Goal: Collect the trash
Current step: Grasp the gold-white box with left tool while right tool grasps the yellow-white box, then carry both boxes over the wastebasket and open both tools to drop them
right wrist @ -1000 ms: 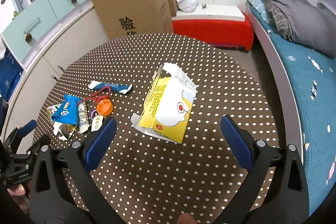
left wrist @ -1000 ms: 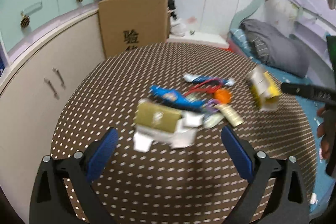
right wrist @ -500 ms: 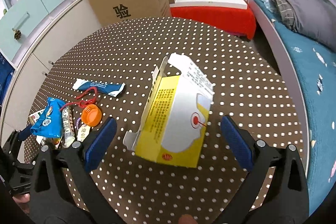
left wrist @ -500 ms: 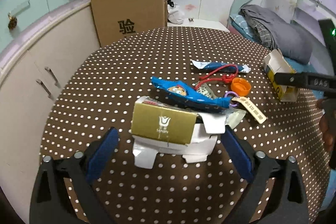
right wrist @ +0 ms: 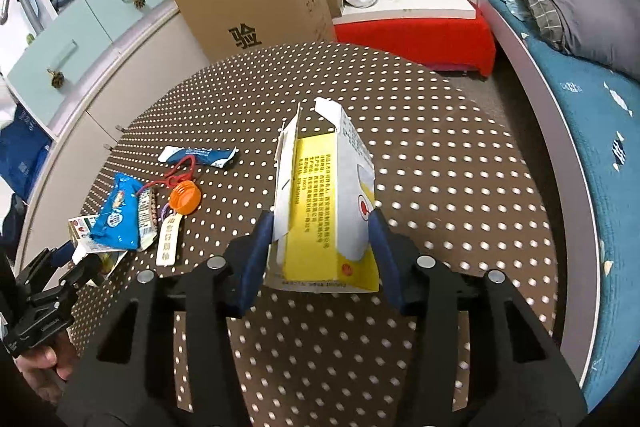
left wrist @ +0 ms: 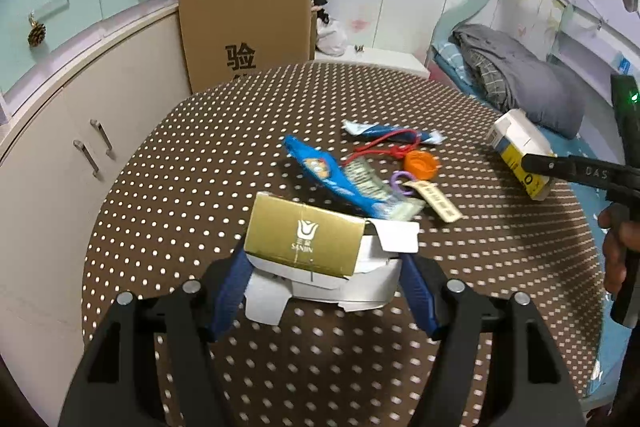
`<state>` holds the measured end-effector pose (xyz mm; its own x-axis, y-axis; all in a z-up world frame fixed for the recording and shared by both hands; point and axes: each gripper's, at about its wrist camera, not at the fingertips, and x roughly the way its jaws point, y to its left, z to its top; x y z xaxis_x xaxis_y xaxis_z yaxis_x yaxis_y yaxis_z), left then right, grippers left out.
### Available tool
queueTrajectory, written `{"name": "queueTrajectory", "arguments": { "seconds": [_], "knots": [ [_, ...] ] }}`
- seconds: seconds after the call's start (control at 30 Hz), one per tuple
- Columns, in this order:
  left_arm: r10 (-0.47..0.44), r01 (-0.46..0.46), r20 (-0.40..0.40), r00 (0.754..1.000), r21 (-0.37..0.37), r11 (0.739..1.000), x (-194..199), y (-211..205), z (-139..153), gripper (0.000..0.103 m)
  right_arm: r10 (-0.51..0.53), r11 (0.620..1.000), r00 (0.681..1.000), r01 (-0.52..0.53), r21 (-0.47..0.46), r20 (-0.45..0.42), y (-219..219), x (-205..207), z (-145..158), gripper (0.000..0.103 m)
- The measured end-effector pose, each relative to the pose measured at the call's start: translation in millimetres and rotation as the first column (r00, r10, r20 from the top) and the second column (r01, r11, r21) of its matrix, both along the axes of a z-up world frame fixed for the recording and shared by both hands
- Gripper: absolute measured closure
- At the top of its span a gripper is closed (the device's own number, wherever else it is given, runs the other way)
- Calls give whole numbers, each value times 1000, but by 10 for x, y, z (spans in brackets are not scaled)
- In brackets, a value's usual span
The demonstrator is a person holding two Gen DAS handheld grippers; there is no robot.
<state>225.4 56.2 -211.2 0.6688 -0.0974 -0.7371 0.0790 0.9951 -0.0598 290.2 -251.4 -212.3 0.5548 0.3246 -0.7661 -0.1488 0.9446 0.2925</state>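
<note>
dotted round table (left wrist: 240, 147) beside bed (right wrist: 580, 99); left tongs (left wrist: 324, 263) grip gold box (left wrist: 304, 241), right tongs (right wrist: 320, 239) grip yellow carton (right wrist: 324, 207)

bed (left wrist: 520, 83) cut off, gold box (left wrist: 308, 243) underside hidden

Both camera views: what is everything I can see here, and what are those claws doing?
Gold box: one, gold and white, table's near-left, in left claw.
Yellow box: one, yellow and white, table's middle, in right claw.
Blue wrapper: one, beside gold box.
Orange cap: one, among the litter.
Red cord: one, by the cap.
Paper tag: one, cream, below the cap.
Table: one, round, brown with white dots.
Cardboard carton: one, brown, behind table.
Bed: one, teal, right.
Left claw: shut on gold box.
Right claw: shut on yellow box.
</note>
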Motion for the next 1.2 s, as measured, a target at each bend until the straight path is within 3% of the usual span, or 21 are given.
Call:
{"name": "queueTrajectory", "arguments": {
  "seconds": [0.33, 0.57, 0.97, 1.2],
  "knots": [
    [-50, 51, 78, 996, -7, 999, -236, -372, 365, 35, -9, 998, 999, 6, 68, 53, -337, -251, 164, 57],
    [-115, 115, 138, 984, 5, 993, -170, -766, 643, 35, -48, 993, 993, 36, 114, 110, -675, -408, 362, 57],
    [-287, 291, 207, 935, 12, 957, 115, -1810, 933, 35, -207, 967, 954, 167, 190, 217, -1657, -767, 774, 57],
    [-381, 390, 208, 901, -1, 921, 248, -2431, 944, 35, -333, 933, 924, 294, 206, 190, -2291, -840, 668, 57]
  ]
}}
